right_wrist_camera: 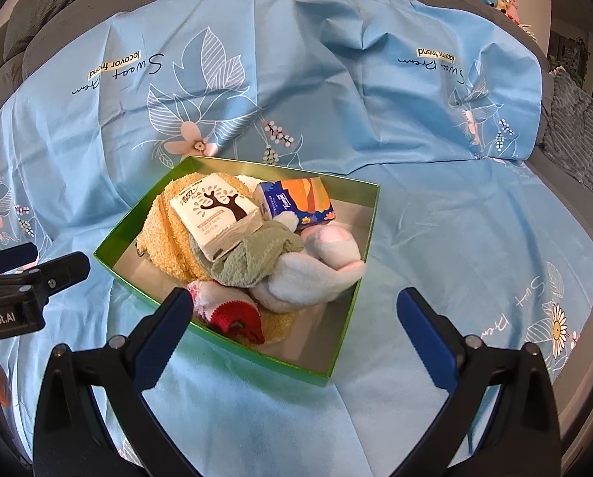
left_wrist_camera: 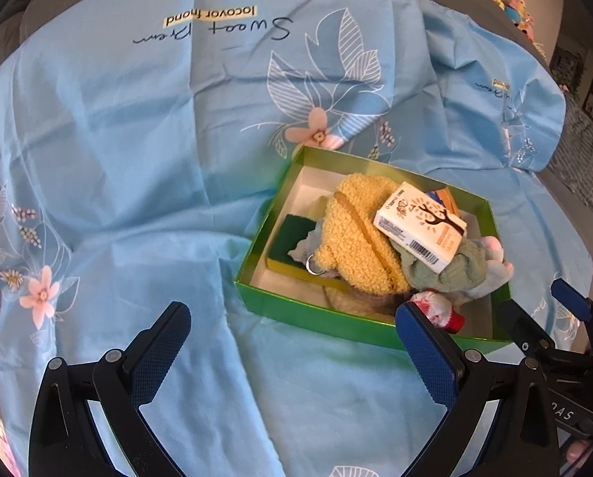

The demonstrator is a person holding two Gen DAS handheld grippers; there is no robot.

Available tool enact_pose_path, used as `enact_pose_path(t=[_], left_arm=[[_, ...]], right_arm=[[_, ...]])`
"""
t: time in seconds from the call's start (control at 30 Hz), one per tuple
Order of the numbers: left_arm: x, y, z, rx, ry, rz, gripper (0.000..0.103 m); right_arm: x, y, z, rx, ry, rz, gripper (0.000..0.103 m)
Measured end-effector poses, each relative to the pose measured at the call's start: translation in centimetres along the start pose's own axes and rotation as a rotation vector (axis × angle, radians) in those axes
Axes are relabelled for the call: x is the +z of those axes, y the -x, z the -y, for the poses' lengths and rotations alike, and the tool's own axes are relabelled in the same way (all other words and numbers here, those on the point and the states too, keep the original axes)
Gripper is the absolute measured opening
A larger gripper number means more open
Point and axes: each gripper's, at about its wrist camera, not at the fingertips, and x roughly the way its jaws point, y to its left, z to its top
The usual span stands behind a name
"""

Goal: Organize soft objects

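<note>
Green box (right_wrist_camera: 360, 214) on a blue floral sheet (right_wrist_camera: 435, 214), filled with a yellow fleece pouch (left_wrist_camera: 360, 234), white tissue pack (right_wrist_camera: 216, 214), blue-orange tissue pack (right_wrist_camera: 300, 198), green cloth (right_wrist_camera: 256, 256), pale plush (right_wrist_camera: 308, 278), red-white sock (right_wrist_camera: 232, 314), left gripper (left_wrist_camera: 300, 353) spread wide and empty just before the box, right gripper (right_wrist_camera: 296, 334) likewise spread and empty at its near edge

An open green box (right_wrist_camera: 360, 246) holds the soft things: a yellow fleece pouch (right_wrist_camera: 165, 234), a white tissue pack (right_wrist_camera: 216, 214) tilted atop it, a blue-orange tissue pack (right_wrist_camera: 296, 202) far right, a green cloth (right_wrist_camera: 256, 258), a pale plush (right_wrist_camera: 308, 278), and a red-white sock (right_wrist_camera: 232, 314) nearest.
</note>
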Motion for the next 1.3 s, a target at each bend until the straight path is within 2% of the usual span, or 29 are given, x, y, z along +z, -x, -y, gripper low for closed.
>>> enact_pose_path(t=[0.23,0.67,1.3], left_arm=[[0.2,-0.7,-0.4,0.004,0.0,-0.034,0.102],[0.6,-1.8,0.0,0.034,-0.026,-0.047,0.102],[0.7,-2.1,0.4,0.033,-0.032,-0.056,0.103]], right_arm=[[0.4,-0.6,-0.2,0.007,0.002,0.0,0.102],[0.8,-1.1,-0.5,0.014,0.002,0.001,0.102],[0.8,-1.4,-0.1,0.025,-0.016,-0.005,0.102]])
